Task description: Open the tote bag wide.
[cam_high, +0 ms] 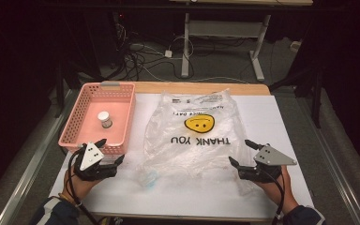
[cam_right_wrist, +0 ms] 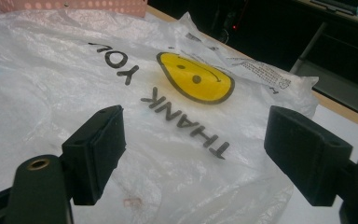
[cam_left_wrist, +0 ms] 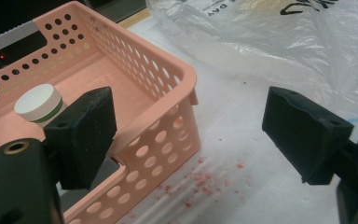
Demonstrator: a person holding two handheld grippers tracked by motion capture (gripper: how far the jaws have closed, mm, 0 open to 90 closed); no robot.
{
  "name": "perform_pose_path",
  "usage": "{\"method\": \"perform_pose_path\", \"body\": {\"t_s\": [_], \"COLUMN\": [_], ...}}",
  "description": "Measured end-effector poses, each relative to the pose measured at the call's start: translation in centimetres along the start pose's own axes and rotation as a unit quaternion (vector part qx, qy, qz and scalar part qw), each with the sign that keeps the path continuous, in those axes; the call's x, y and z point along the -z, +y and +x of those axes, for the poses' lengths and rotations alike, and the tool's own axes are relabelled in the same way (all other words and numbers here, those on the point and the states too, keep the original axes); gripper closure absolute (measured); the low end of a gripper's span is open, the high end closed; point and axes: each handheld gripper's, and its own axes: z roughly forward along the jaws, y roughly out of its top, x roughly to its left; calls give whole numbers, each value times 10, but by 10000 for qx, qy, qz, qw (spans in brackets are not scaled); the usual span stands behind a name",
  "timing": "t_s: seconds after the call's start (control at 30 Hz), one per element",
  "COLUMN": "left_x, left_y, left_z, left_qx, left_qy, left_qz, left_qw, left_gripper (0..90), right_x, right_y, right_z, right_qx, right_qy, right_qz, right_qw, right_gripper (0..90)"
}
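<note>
- Black two-jaw left gripper [cam_high: 111, 151] in my left hand [cam_high: 77, 183], jaws spread wide, nothing between them, sitting at the near corner of the pink perforated plastic basket [cam_high: 77, 115].
- My black right gripper [cam_high: 242, 152] in my right hand [cam_high: 281, 187], jaws also wide apart and empty, at the near right edge of the crumpled clear plastic bag [cam_high: 192, 138].
- Bag lies flat on the white table sheet [cam_high: 281, 122] between both grippers, "THANK YOU" lettering and yellow smiley face [cam_high: 199, 123] upside down to me.
- Pink crumbs [cam_left_wrist: 200, 184] on the sheet just beside the basket's corner.
- Small white-capped jar [cam_high: 105, 119] stands upright inside the basket, left of the bag.
</note>
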Motion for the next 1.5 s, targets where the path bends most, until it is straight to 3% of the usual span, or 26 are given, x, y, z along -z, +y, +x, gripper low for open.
{"method": "perform_pose_path", "body": {"t_s": [0.17,0.3,0.37,0.47,0.5,0.6,0.67,0.83,0.9,1.0,1.1,1.2,1.23,1.27,1.3,1.37,1.47,1.5], "left_x": [3,5,4,2,2,2,2,3,3,3,4,4,4,4,4,5,5,6], "left_y": [-1,-2,-2,-3,-3,-3,-3,-4,-4,-5,-6,-5,-5,-5,-5,-5,-5,-5], "left_z": [-1,1,1,1,1,1,0,0,1,1,1,0,0,0,0,0,1,1], "left_qx": [-12,45,54,25,22,29,34,-4,-6,19,76,71,80,80,82,72,94,89], "left_qy": [40,86,89,56,55,36,24,-7,-3,-28,-33,-30,-37,-37,-39,-36,-29,-22], "left_qz": [47,36,47,107,108,93,88,54,49,26,5,3,7,7,11,15,1,0], "left_qw": [10000,9999,9999,9999,9999,9999,10000,10000,10000,10000,10000,10000,10000,10000,10000,10000,10000,10000], "left_gripper": [172,172,172,172,172,172,172,173,173,173,172,172,173,173,174,181,181,181], "right_x": [-3,-15,-27,-60,-76,-109,-132,-167,-177,-184,-186,-186,-184,-184,-181,-179,-169,-164], "right_y": [9,23,30,37,38,39,39,33,28,22,16,7,5,5,4,4,4,4], "right_z": [-13,-44,-61,-88,-98,-116,-129,-150,-155,-159,-160,-163,-164,-164,-166,-166,-168,-168], "right_qx": [85,98,137,34,7,-38,-112,-342,-635,-914,-1049,-1391,-1554,-1554,-1683,-1653,-1796,-1789], "right_qy": [-267,-620,-782,-835,-811,-969,-1100,-1288,-1186,-1215,-1199,-931,-871,-871,-845,-940,-1018,-1104], "right_qz": [-75,13,138,600,858,1218,1507,2018,2146,2362,2494,2635,2553,2553,2538,2588,2519,2447], "right_qw": [9996,9980,9967,9947,9930,9878,9824,9703,9674,9597,9552,9500,9503,9503,9488,9470,9455,9465], "right_gripper": [263,310,341,361,371,398,412,454,517,611,743,868,900,900,900,900,900,900]}}
